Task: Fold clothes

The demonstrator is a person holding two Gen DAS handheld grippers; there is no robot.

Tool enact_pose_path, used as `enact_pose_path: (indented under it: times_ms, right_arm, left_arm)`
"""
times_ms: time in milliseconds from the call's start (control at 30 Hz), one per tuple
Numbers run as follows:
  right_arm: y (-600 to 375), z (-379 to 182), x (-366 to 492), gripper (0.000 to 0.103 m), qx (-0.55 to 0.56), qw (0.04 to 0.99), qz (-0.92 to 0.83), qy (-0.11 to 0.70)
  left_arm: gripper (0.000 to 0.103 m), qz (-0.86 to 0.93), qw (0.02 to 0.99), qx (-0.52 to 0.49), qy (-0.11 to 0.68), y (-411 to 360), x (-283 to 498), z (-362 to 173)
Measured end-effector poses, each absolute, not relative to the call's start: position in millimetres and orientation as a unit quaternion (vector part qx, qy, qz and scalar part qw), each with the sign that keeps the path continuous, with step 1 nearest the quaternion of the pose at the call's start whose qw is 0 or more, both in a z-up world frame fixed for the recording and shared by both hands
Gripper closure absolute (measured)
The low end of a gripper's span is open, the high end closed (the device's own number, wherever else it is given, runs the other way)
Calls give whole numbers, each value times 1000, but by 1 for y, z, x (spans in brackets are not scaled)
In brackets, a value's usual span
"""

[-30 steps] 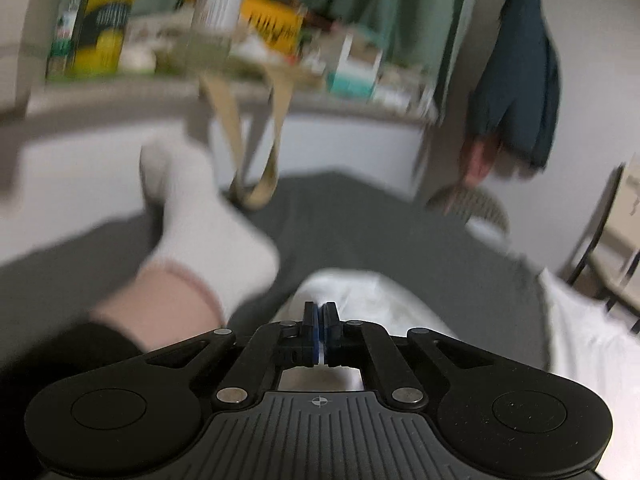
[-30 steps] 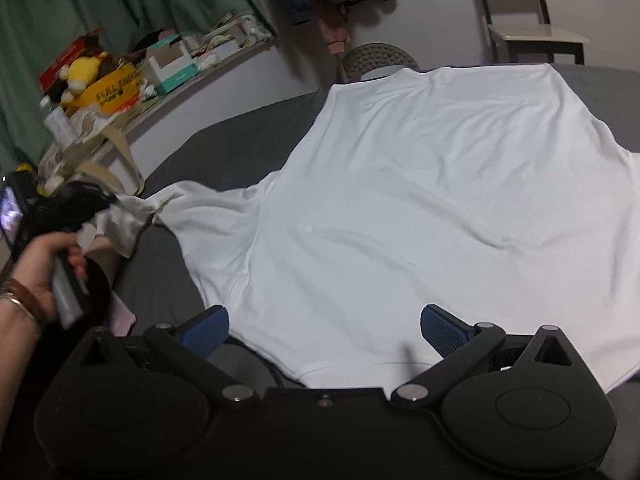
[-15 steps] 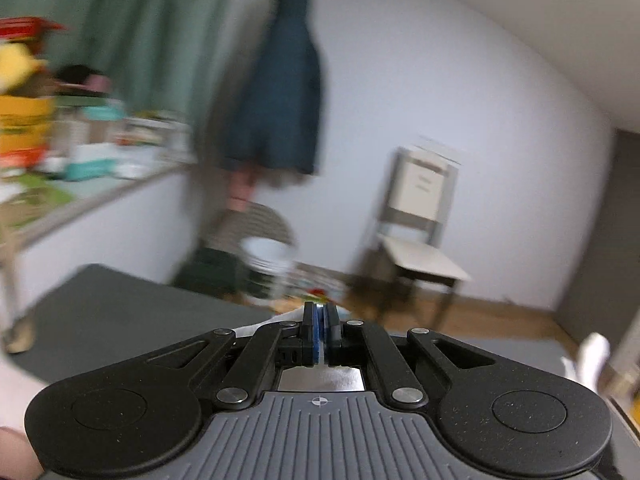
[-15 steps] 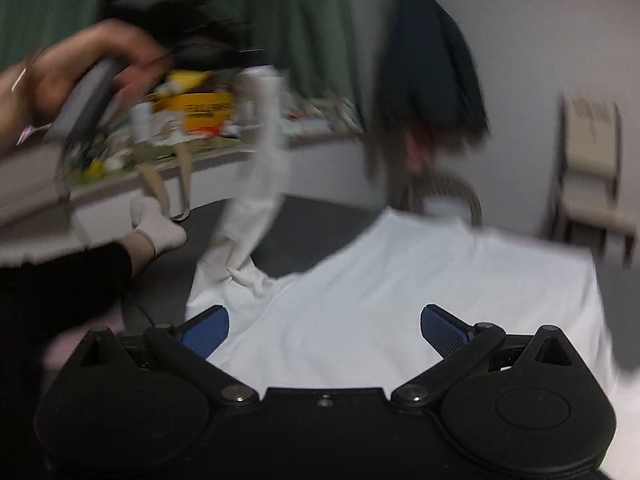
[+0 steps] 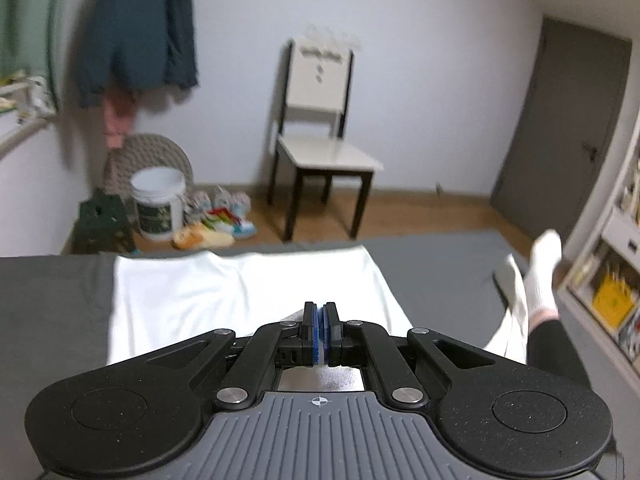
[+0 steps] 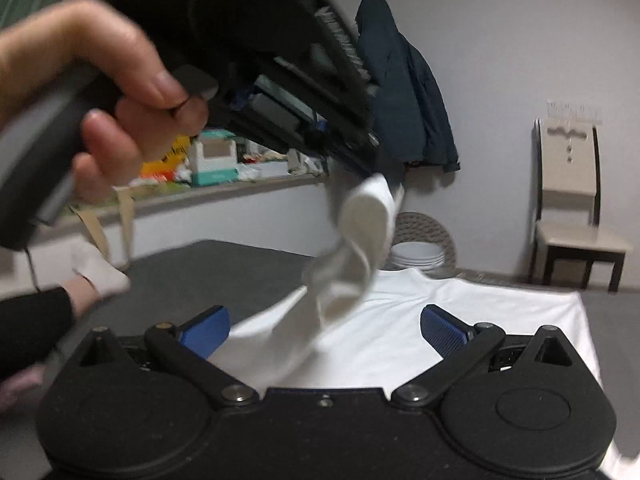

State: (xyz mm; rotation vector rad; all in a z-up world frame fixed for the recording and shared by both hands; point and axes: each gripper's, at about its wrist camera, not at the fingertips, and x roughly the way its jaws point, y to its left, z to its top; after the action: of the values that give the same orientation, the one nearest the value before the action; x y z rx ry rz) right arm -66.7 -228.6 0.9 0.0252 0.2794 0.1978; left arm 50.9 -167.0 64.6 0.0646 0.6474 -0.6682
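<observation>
The left claw (image 5: 320, 330) was clamped on a sleeve (image 6: 360, 232) of the white shirt (image 6: 460, 304), lifting it above the bed (image 6: 224, 264). The right claw (image 6: 324, 326) hung open, empty.

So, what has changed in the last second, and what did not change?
The left gripper, shut on the sleeve of the white T-shirt, has lifted it off the grey bed and carried it over the shirt's body; its camera has swung from the shelf towards the chair. The right gripper stayed open and holds nothing; the shirt's body stayed flat.
</observation>
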Motion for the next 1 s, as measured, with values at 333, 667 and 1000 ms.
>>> enact_pose_path:
  times_ms: [333,667,1000]
  right_arm:
    - [-300,-31,-21,91,201,947,81,238]
    - [-363,-56,-22,93,415,865,49,279]
    - [-387,-54,-38,41,352,900,-42,253]
  left_arm:
    - [101,-360,849,45,384,-212,70,21]
    - [19,-294,905,78,297,-117,20,-1]
    - [19,-231,905,164,318,-60,-73,-80]
